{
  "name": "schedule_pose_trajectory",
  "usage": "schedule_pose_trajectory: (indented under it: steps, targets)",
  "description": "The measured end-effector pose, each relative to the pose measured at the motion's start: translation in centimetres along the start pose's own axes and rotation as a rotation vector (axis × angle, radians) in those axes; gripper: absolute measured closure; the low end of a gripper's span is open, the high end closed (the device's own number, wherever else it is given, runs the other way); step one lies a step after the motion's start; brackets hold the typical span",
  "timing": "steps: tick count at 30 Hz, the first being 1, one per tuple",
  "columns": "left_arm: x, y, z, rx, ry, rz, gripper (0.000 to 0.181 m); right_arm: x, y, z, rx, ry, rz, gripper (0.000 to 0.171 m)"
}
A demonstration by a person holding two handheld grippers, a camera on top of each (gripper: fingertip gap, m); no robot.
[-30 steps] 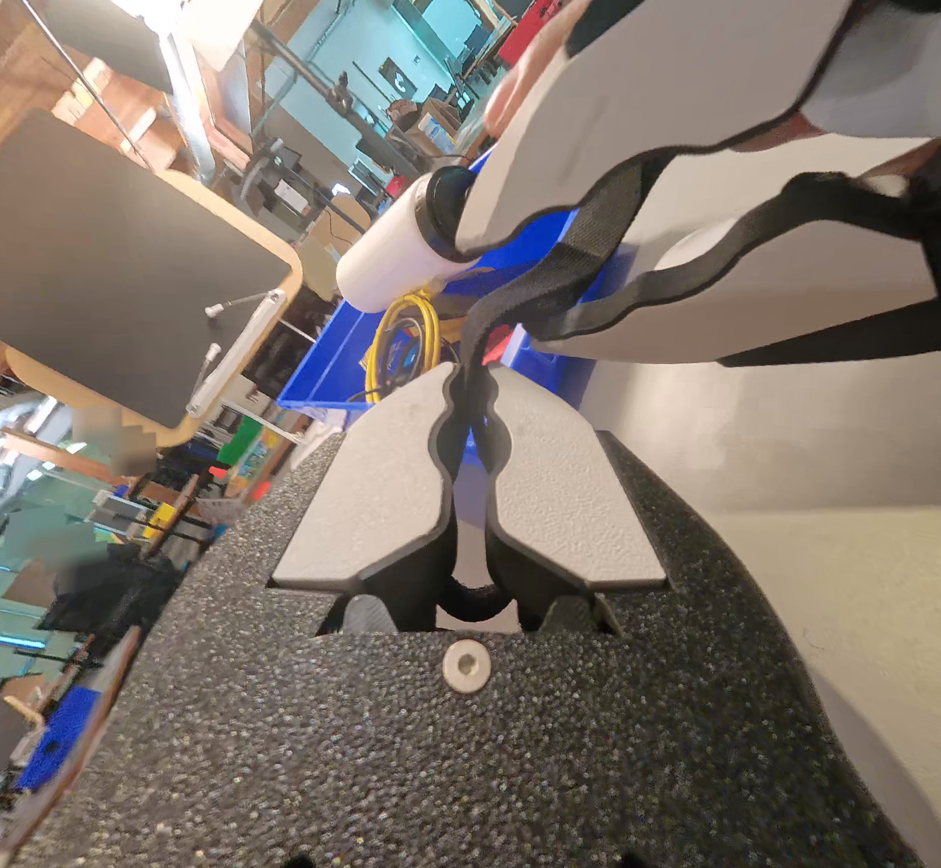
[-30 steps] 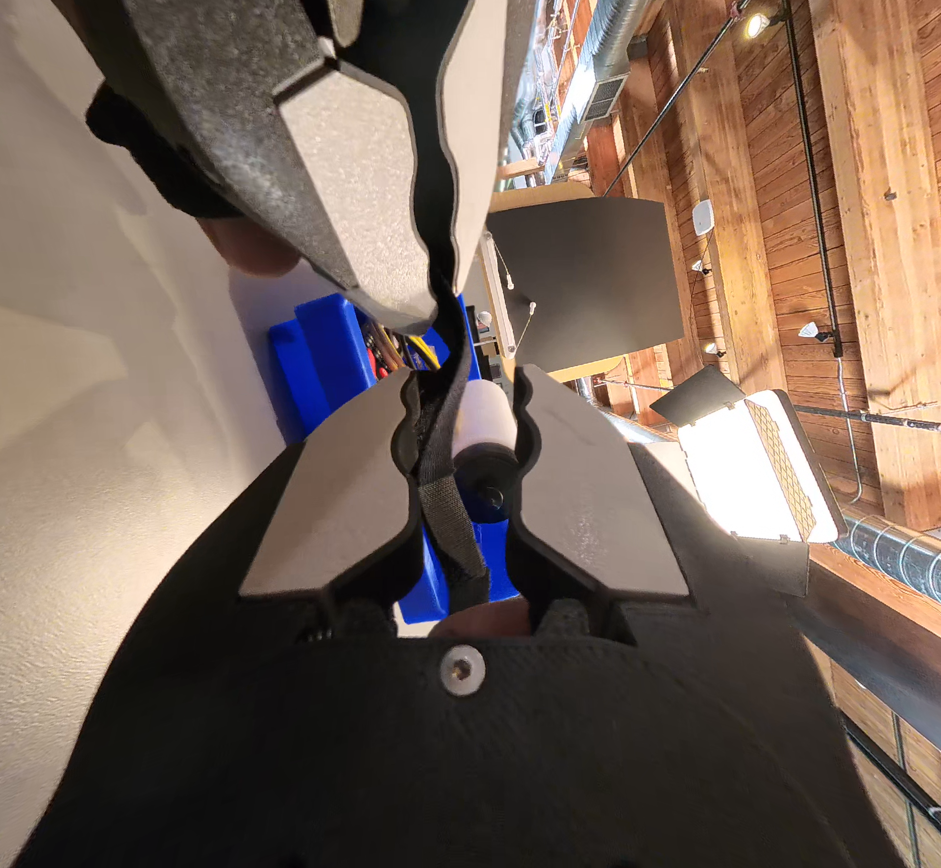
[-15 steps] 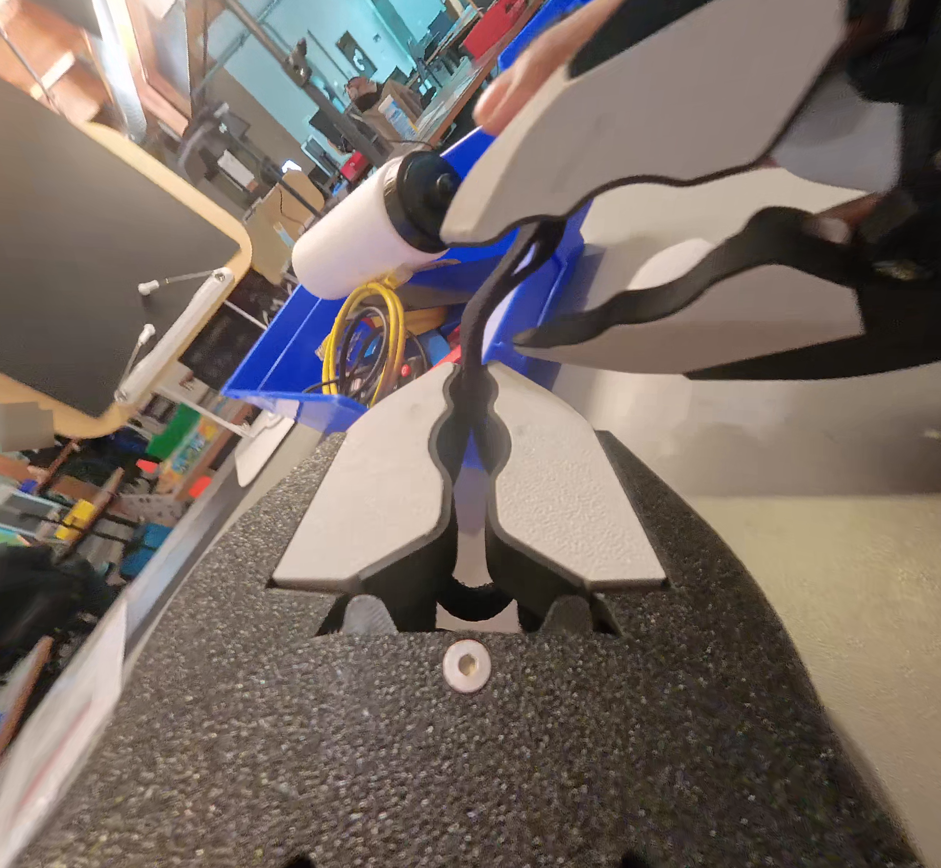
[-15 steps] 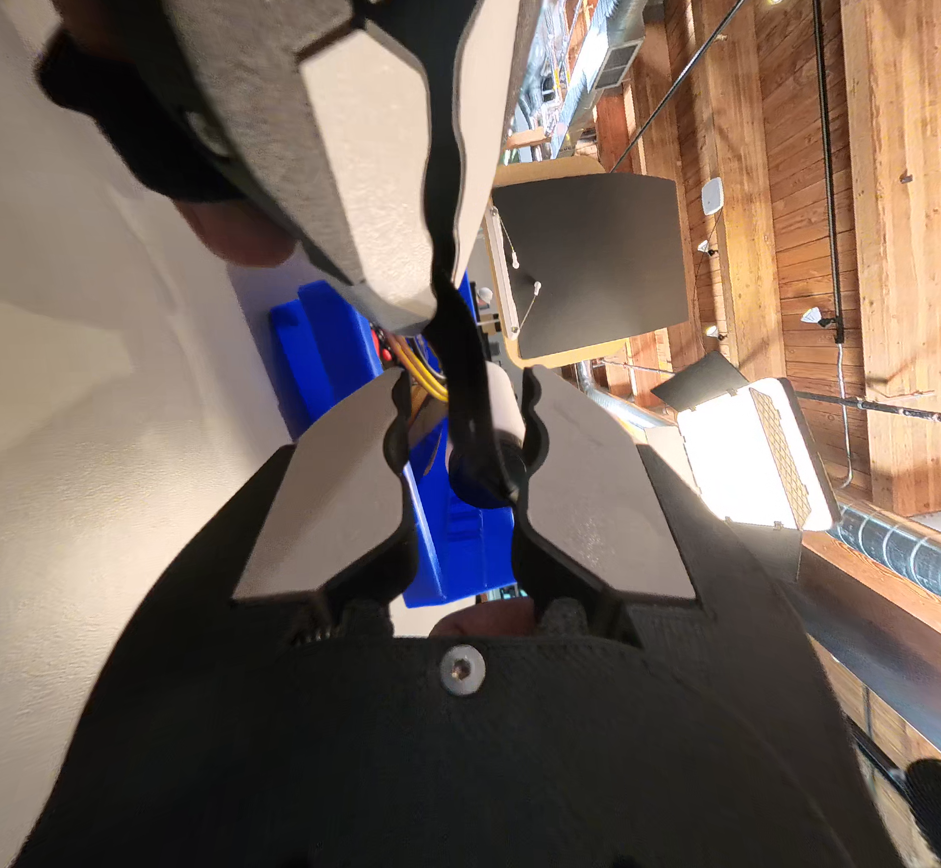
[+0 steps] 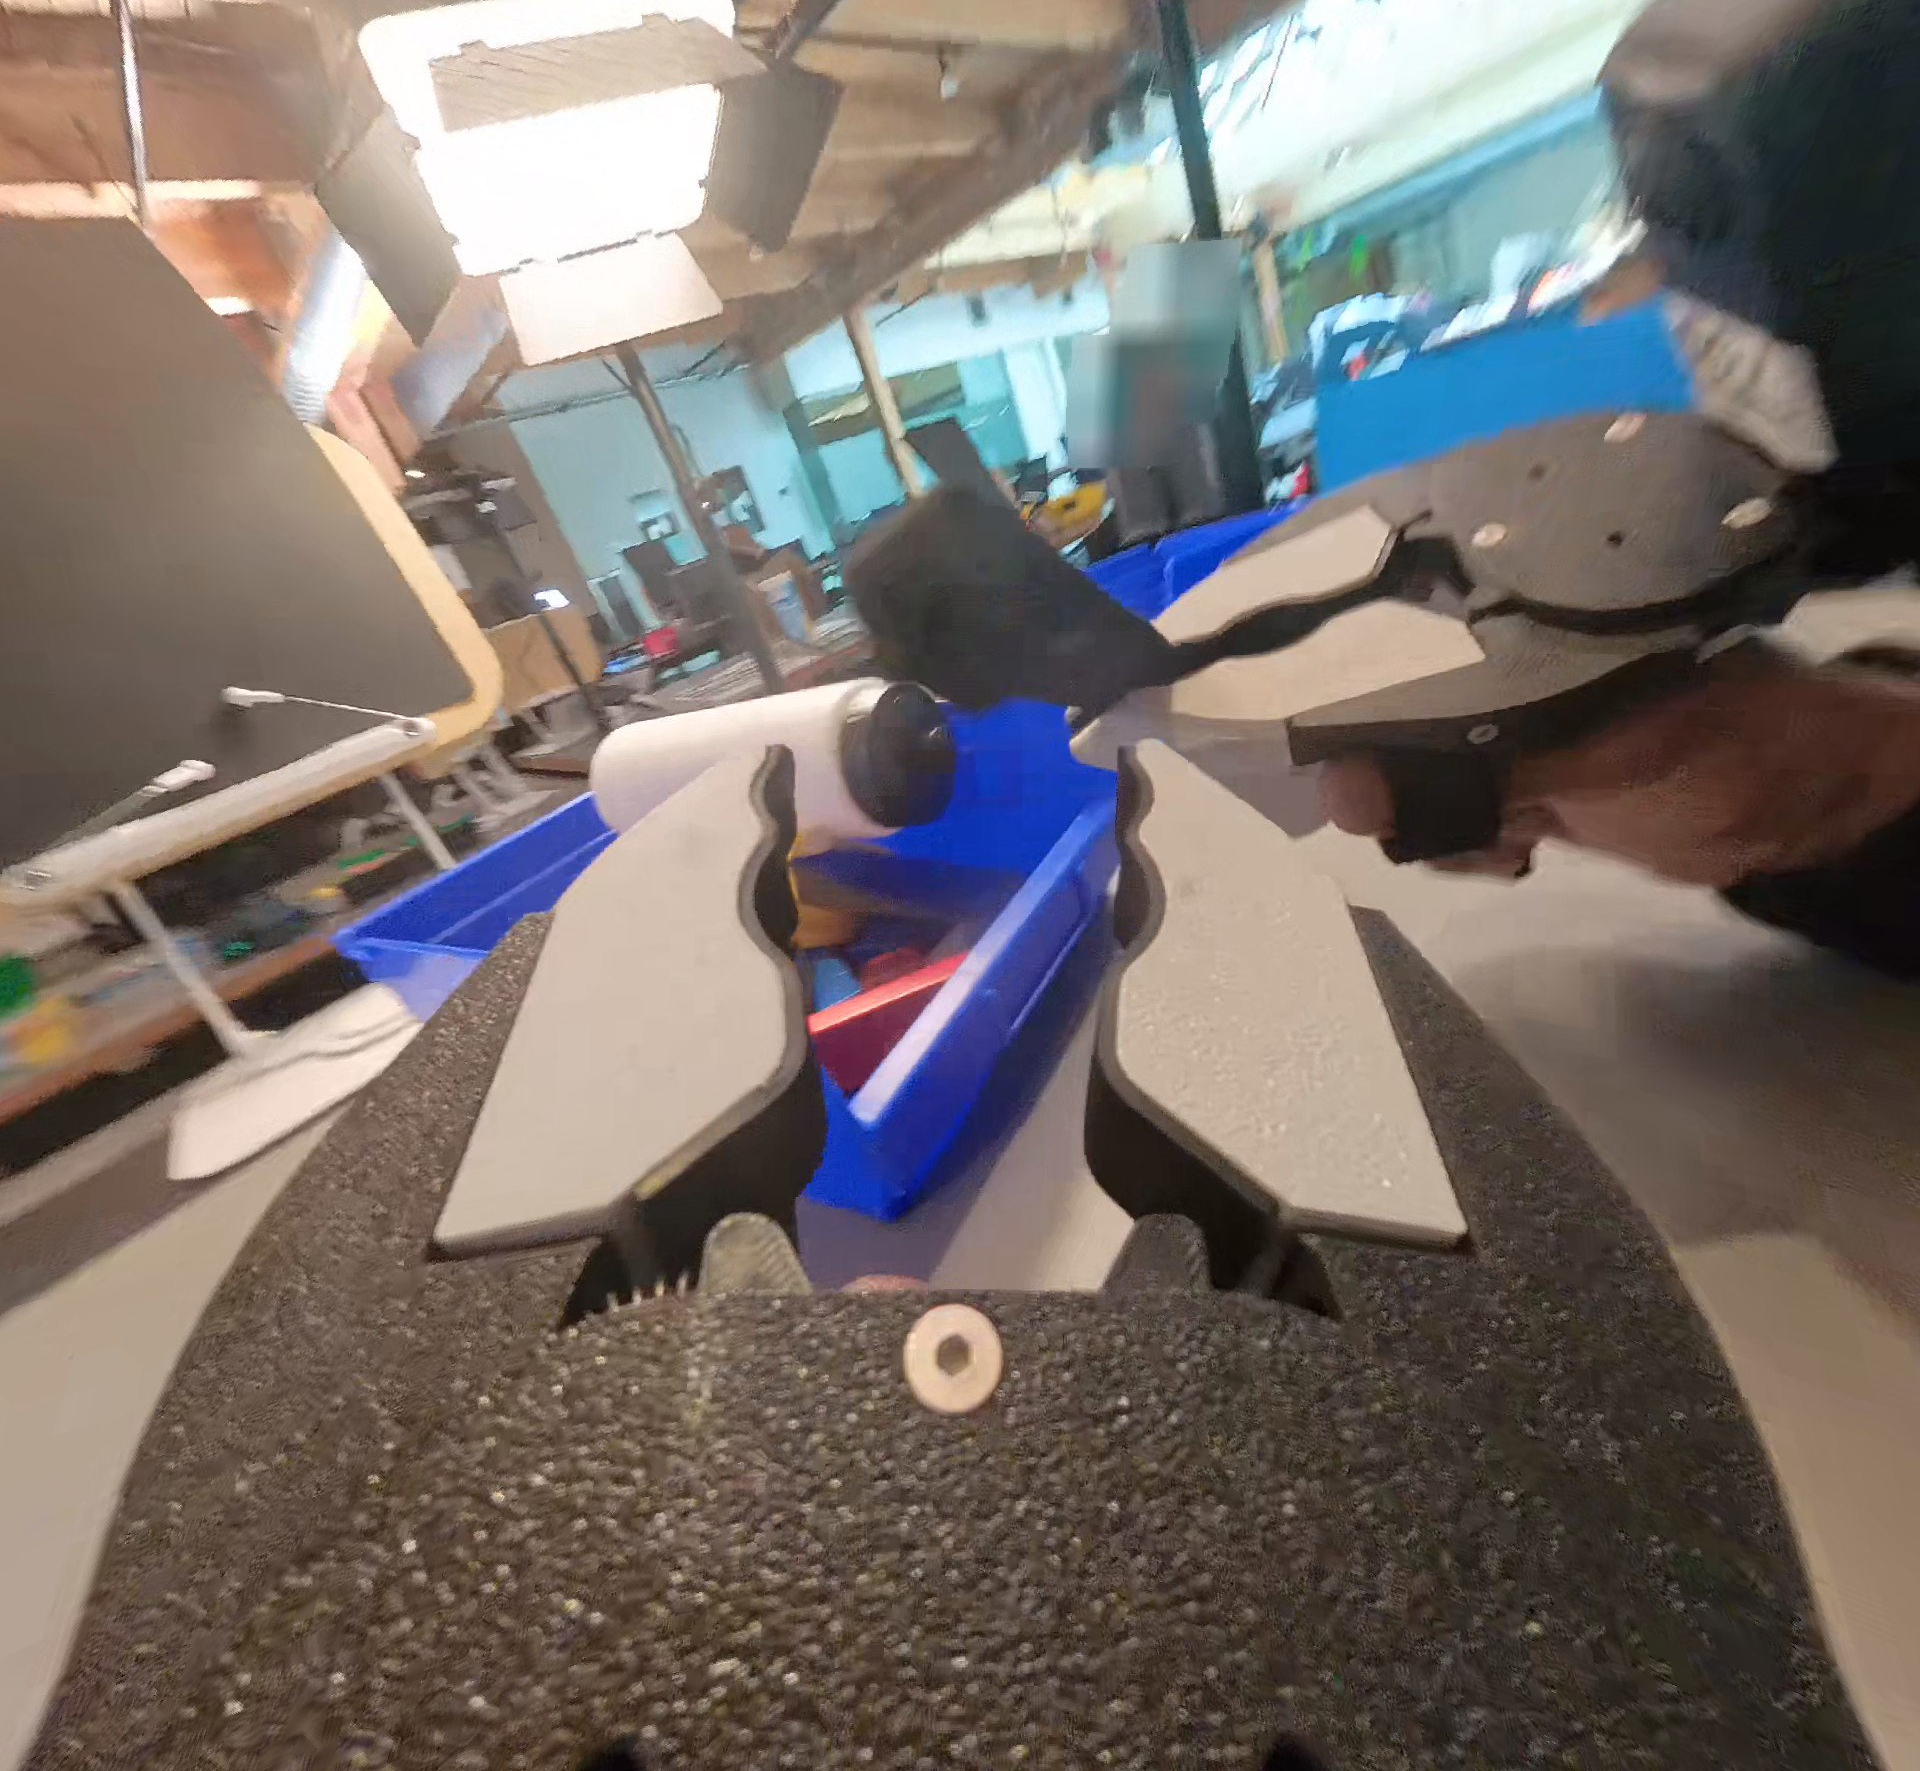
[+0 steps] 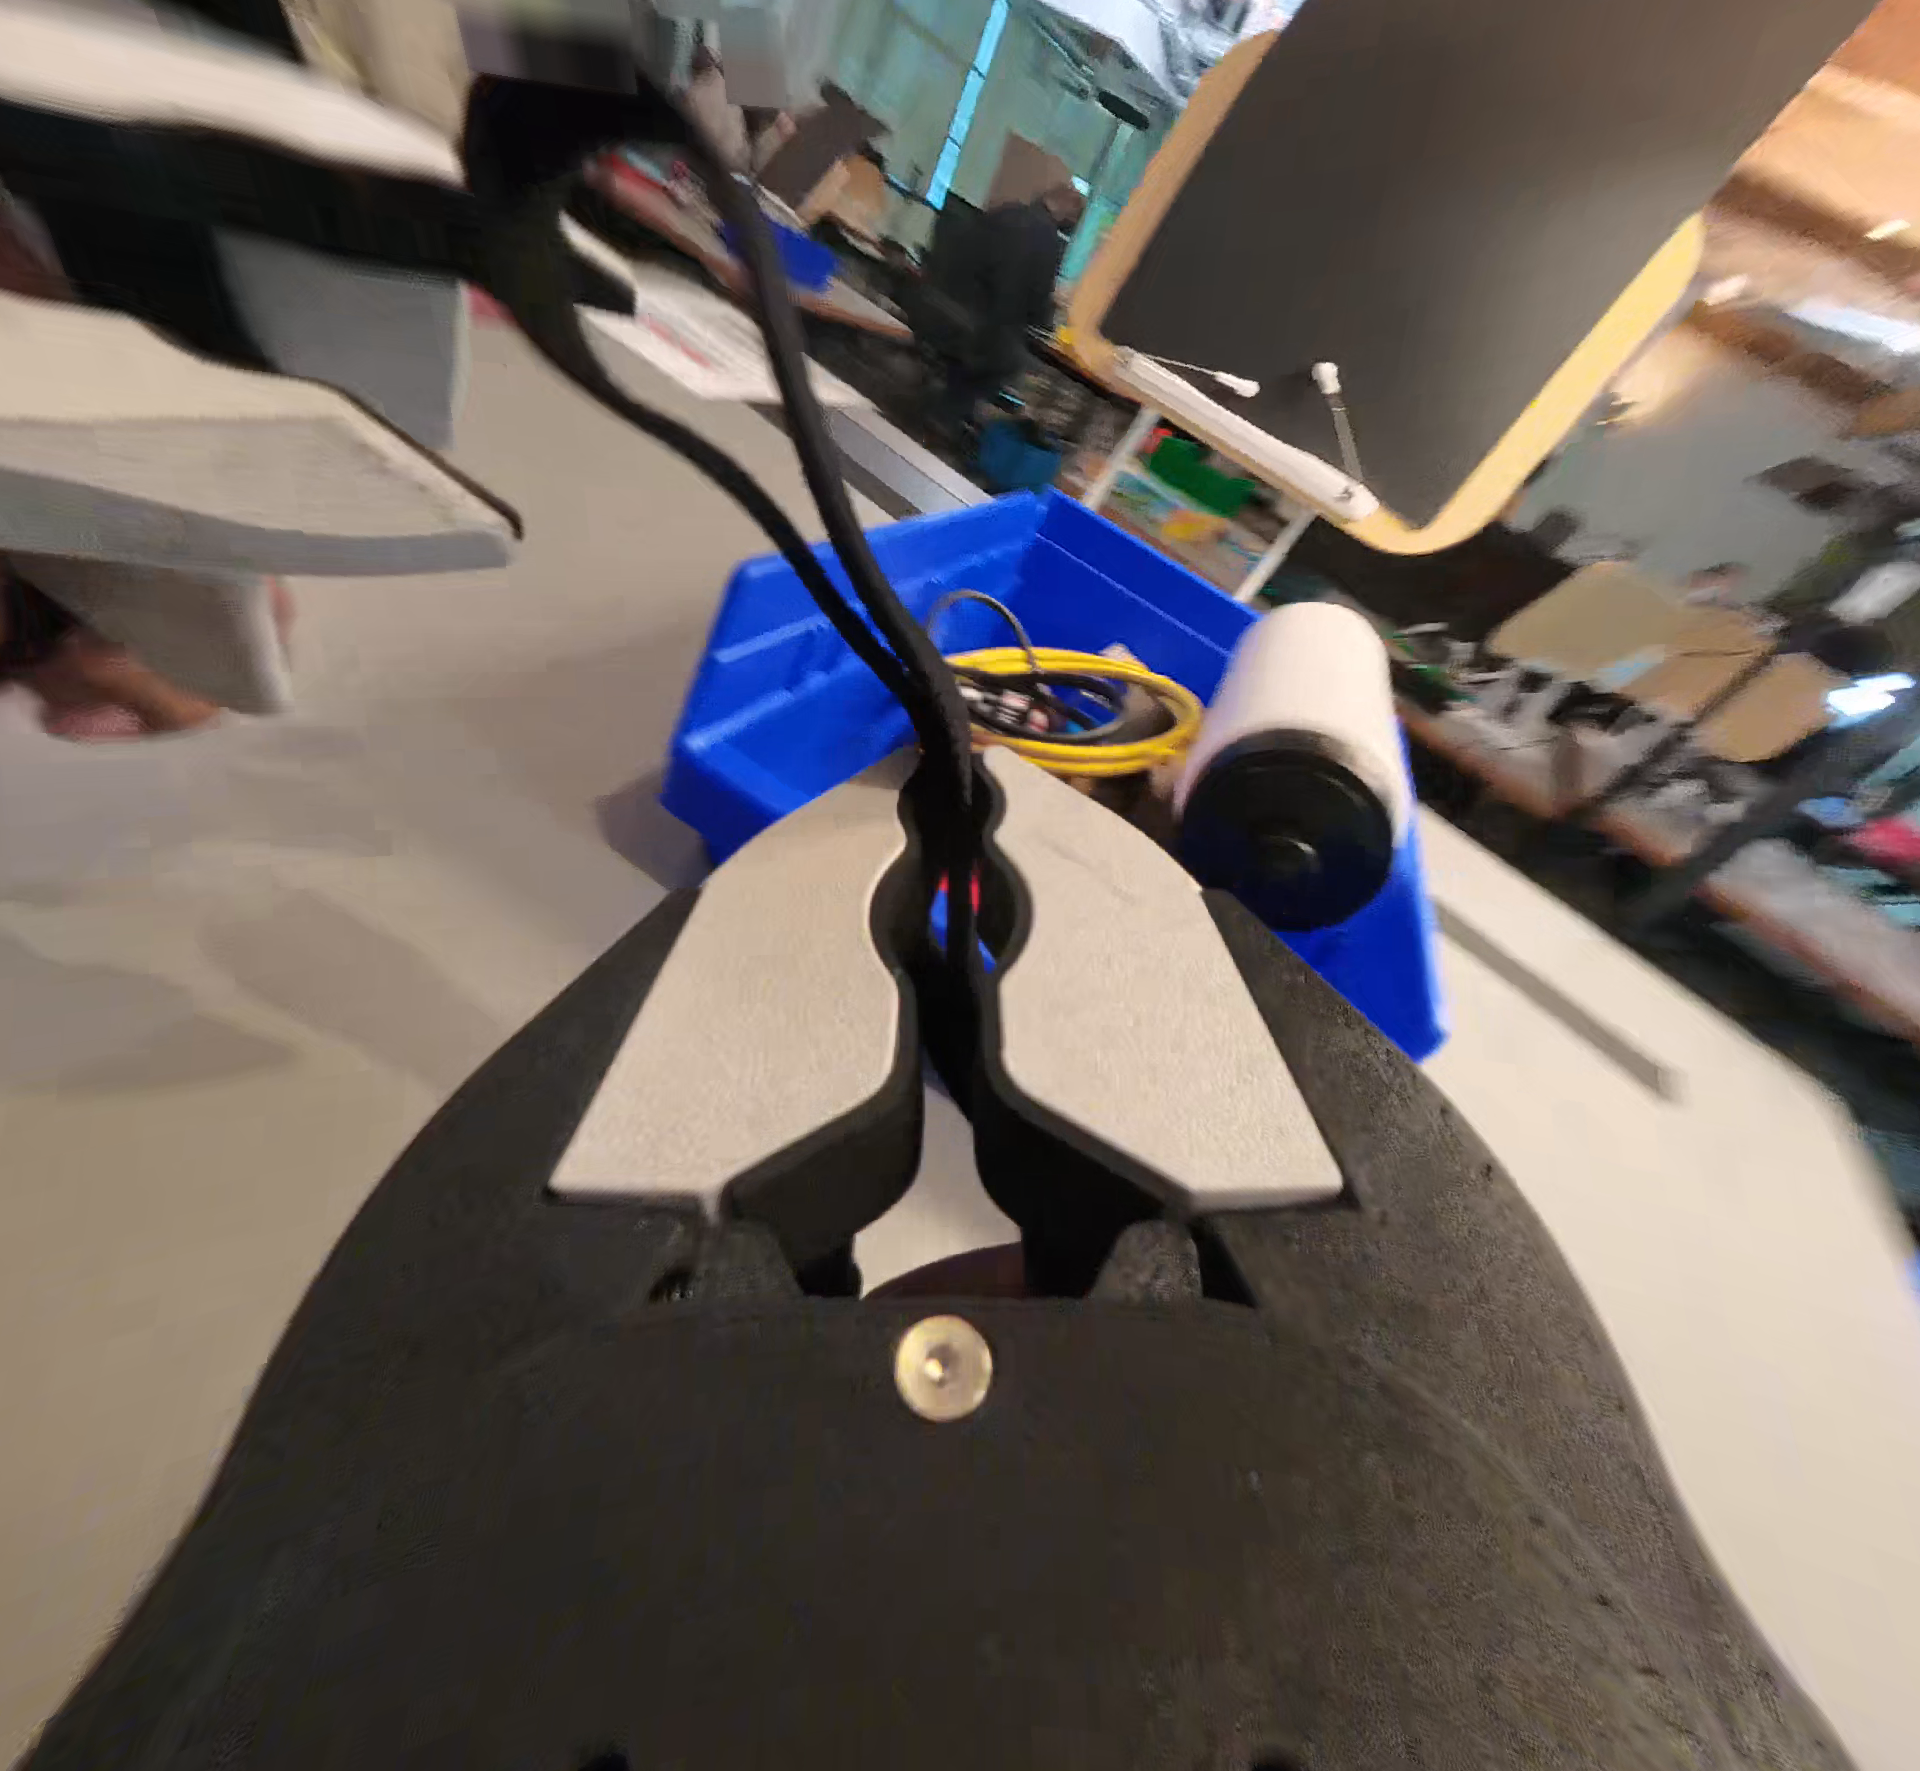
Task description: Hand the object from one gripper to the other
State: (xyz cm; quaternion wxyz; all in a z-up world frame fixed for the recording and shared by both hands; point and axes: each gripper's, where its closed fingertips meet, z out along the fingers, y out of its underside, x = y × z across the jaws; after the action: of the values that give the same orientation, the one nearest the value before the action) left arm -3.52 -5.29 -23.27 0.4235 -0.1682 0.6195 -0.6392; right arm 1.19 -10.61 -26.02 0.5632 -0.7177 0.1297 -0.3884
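Black strap [image 6: 831,516] now sits pinched in your right gripper [image 6: 948,786]. Your left gripper [image 5: 945,786] has let go and gapes wide.

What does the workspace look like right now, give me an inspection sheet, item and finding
Surface: grey table, a blue bin resting on it.
Job's things: black strap carrying a white cylinder with a black cap, hanging free above the bin.
Clutter: red and other items in the bin, blurred.
Grippers: right gripper shut on the strap; left gripper open, holding nothing.
Cables: coiled yellow cable in the bin.
Surroundings: black board, lit light panel, workshop clutter behind.
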Motion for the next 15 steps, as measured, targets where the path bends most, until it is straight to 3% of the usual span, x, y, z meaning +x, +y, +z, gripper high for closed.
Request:
schedule_pose_trajectory:
  steps: [6, 10, 15]
  targets:
    - [1.6, -1.0, -0.4, 0.072, 0.255, -0.335, 0.125, -3.9, -2.3, -1.1, 0.096, -0.403, 0.379, 0.167]
    - [4.0, -0.6, -0.7, 0.030, 0.452, -0.461, 0.130, -8.2, -3.4, -2.4, 0.103, -0.703, 0.452, 0.166]
    - [5.8, -1.9, -2.2, 0.093, 0.642, -0.523, 0.170, -11.4, -3.4, -3.9, 0.056, -0.944, 0.507, 0.167]
